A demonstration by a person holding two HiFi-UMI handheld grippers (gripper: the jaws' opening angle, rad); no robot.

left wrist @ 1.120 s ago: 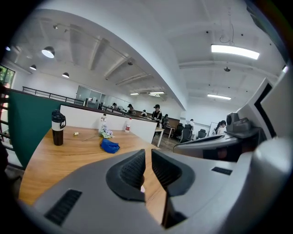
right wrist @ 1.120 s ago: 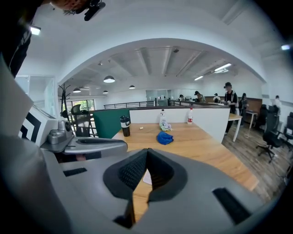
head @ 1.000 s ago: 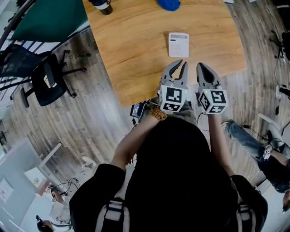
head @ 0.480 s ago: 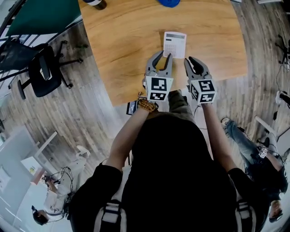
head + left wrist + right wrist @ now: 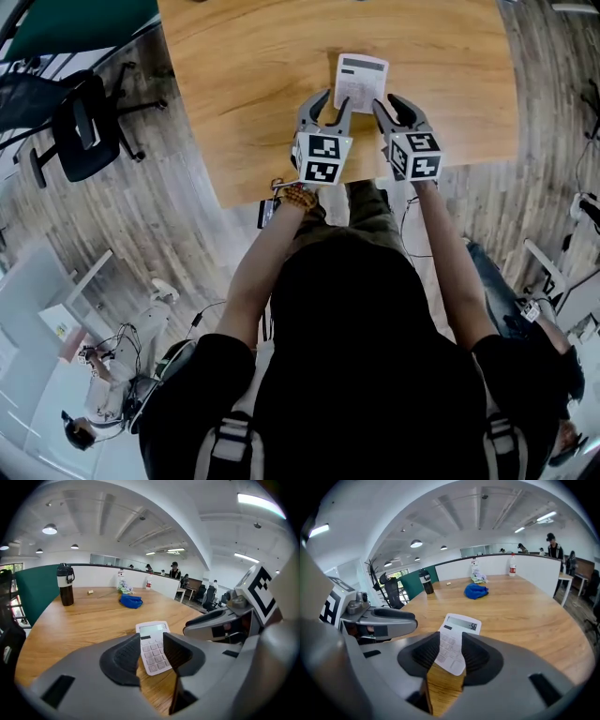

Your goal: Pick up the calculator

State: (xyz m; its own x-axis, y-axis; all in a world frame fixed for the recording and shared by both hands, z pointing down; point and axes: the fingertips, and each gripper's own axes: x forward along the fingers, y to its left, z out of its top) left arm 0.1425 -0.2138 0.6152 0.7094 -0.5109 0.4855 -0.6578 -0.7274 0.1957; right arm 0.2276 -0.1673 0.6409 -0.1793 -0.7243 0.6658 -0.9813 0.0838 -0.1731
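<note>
We're reaching for calculator [image 5: 360, 82] lying flat on table [image 5: 244, 84] just ahead; left gripper [image 5: 328, 101] and right gripper [image 5: 392, 103] both empty, jaws just opening wide; next needing jaws straddling its near edge

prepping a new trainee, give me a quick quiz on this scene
1. True or false: the left claw is shut on the calculator.
2. The cloth beyond the calculator is: A blue, B red, C yellow.
3. Fill in: the calculator's display end points ____ from the person.
Key: 1 false, its jaws have just been opening, with the calculator ahead, not gripped. 2 A. 3 away.
</note>
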